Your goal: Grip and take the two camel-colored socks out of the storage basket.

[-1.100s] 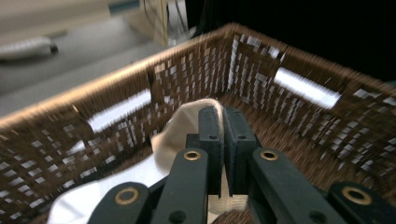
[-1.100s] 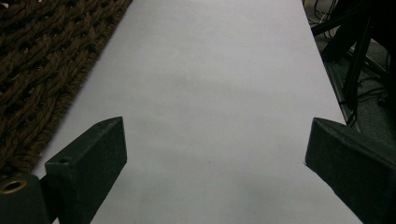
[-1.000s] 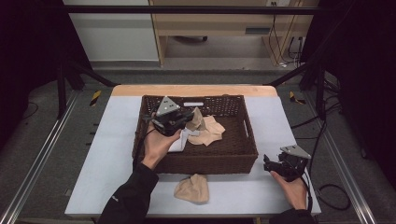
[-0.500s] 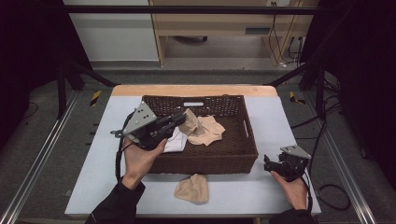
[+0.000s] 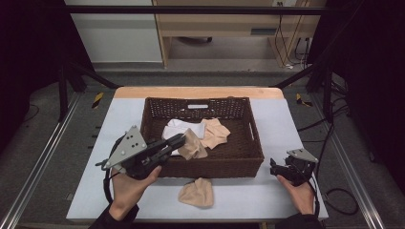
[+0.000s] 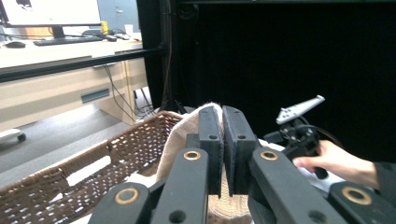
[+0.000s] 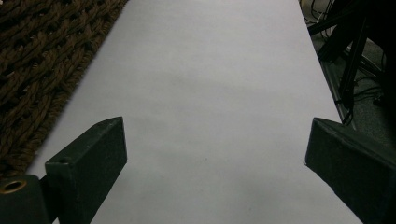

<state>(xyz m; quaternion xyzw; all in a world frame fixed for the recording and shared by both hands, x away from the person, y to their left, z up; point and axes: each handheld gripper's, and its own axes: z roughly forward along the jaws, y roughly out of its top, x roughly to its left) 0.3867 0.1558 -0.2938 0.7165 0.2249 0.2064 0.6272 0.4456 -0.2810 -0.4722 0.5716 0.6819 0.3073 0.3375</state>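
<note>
My left gripper point(image 5: 177, 139) hovers over the front left corner of the brown wicker basket point(image 5: 210, 167) and points to the right. Its jaws are shut on a beige cloth point(image 5: 192, 149), which hangs from the tips into the basket. In the left gripper view the jaws point(image 6: 222, 112) are pressed together, with the beige cloth point(image 6: 187, 128) wrapped around them. My right gripper point(image 5: 273, 167) rests low on the table, right of the basket. Its jaws point(image 7: 215, 135) stand wide open over bare table.
A white cloth point(image 5: 174, 129) and another beige cloth point(image 5: 215, 132) lie inside the basket. A third beige cloth point(image 5: 197, 193) lies on the pale table point(image 5: 286, 124) in front of the basket. The basket's woven wall point(image 7: 37, 56) is just left of the right gripper.
My left gripper has moved left and toward the near edge, rising a little, and has drawn the beige cloth from the basket's middle toward its front left. The right gripper has stayed put.
</note>
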